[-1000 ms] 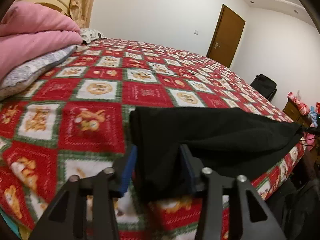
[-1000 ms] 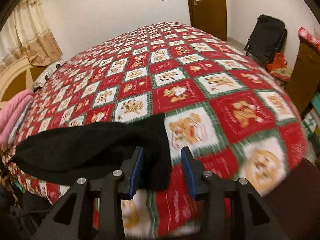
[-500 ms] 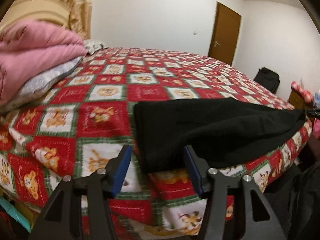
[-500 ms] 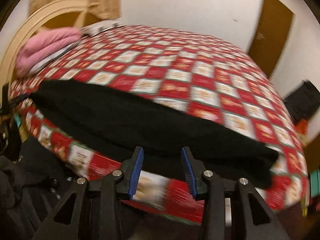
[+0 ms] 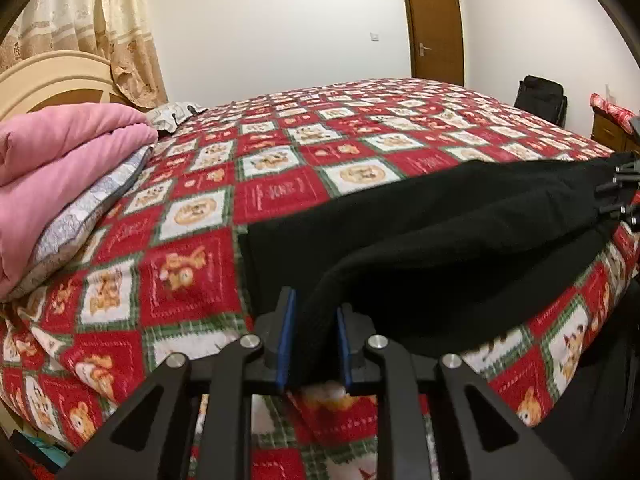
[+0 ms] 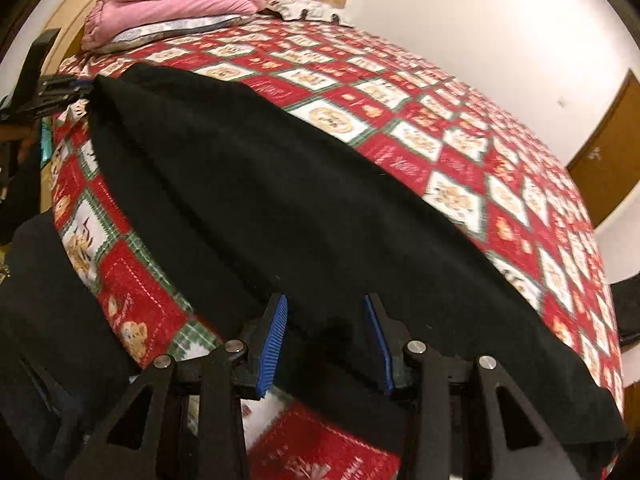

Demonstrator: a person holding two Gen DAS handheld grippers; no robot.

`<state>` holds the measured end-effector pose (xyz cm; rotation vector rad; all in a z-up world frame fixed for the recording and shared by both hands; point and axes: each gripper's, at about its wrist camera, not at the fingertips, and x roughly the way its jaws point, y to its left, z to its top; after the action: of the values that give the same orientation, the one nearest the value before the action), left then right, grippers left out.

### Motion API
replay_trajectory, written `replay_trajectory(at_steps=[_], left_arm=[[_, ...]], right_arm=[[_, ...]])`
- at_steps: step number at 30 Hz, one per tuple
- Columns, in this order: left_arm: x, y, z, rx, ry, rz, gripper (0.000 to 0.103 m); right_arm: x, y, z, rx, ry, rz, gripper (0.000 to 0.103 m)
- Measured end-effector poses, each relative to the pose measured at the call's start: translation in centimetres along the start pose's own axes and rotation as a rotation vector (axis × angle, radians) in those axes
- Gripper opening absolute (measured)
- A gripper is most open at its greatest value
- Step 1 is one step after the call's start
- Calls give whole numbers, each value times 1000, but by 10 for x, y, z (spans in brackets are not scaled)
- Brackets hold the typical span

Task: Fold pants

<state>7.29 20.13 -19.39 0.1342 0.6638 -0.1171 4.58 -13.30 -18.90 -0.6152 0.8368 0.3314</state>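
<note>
Black pants (image 5: 440, 232) lie stretched along the near edge of the bed, also shown in the right wrist view (image 6: 304, 216). My left gripper (image 5: 314, 344) is shut on a fold of the pants at their left end and lifts it a little off the bed. My right gripper (image 6: 324, 340) is open, its blue pads either side of the pants' near edge around mid-length. The left gripper shows at the pants' far end in the right wrist view (image 6: 60, 88). The right gripper's body shows at the far right of the left wrist view (image 5: 624, 188).
The bed (image 5: 280, 192) has a red and green patterned cover. A folded pink blanket (image 5: 60, 160) on a grey pillow lies by the headboard (image 5: 52, 80). A black bag (image 5: 540, 96) and a wooden cabinet (image 5: 608, 132) stand past the bed near a brown door (image 5: 436, 28).
My left gripper went from open around the pants' end to shut on it, lifting the fold. My right gripper let go of the other end and swung to the pants' middle.
</note>
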Motion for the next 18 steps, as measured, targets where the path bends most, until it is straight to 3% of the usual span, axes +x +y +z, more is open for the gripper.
replay_trajectory(at_steps=[4,6,8,14,18], left_arm=[[3,4,6,-6,4,-13,21],[5,5,7,-1,7,-8,21],[8,6,9,-1,9,-13,18],[-3,11,13,-3,-27,-13,18],[5,16,-5,-28,2,-31,18]], right_arm=[[15,11,2,-53,51,-3,39],[16,13,2,-57,47,18,15],[15,16,3,-67,48,-3,4],[-20,16,7,-66,-6,-6,3],[-12,28,-7,-102,38,-9,3]])
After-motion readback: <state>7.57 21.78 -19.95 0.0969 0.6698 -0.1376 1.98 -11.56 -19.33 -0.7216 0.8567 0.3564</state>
